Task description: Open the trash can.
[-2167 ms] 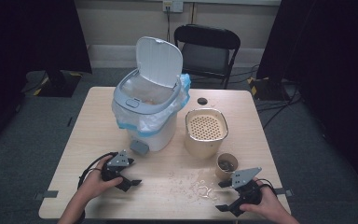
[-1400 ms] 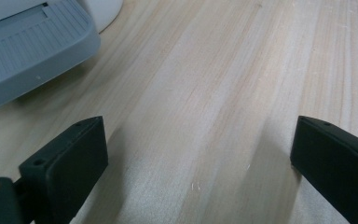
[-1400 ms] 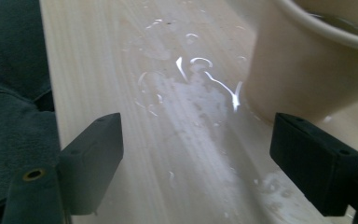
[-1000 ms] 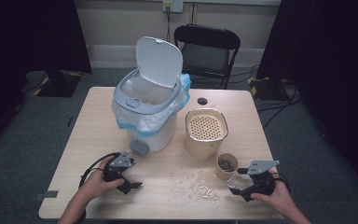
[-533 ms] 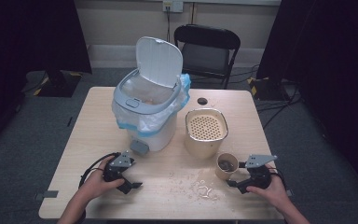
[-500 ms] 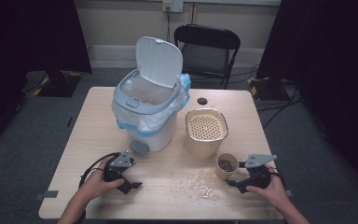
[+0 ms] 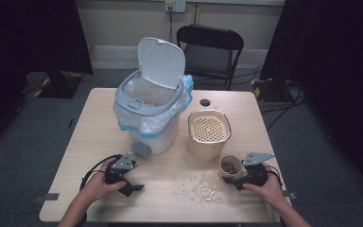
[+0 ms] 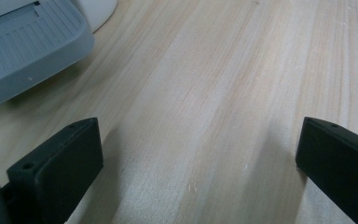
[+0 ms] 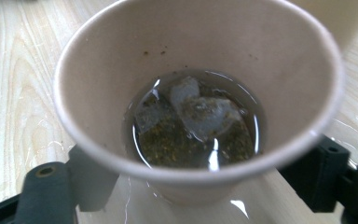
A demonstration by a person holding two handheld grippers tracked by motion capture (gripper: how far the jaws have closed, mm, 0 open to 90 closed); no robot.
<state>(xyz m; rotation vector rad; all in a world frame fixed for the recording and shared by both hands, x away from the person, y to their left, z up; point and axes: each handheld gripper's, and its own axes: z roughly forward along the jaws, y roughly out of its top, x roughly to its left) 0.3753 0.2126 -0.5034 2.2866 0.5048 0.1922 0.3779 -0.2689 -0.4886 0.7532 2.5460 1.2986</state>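
A paper cup [image 7: 230, 165] stands at the front right of the wooden table [image 7: 99, 123]. In the right gripper view the cup [image 9: 205, 42] holds brownish liquid and a soaked tea bag [image 9: 200, 114]. My right gripper [image 7: 232, 177] reaches the cup from the right. Its black jaws press the cup's lower wall from both sides, so the right gripper [image 9: 198, 182] is shut on it. My left gripper [image 7: 131, 183] rests at the front left, and in its own view the left gripper [image 8: 198, 154] is open over bare wood.
A white pedal bin [image 7: 151, 113] with its lid up and a blue-edged liner stands mid-table; its grey pedal [image 8: 28, 51] lies close to my left gripper. A beige pot with a perforated insert [image 7: 209, 130] sits behind the cup. Crumbs and wet spill [image 7: 208, 191] lie between the grippers.
My right gripper moved from the table's front edge forward and left to the paper cup, and its jaws now hold the cup. The left gripper stayed where it was.
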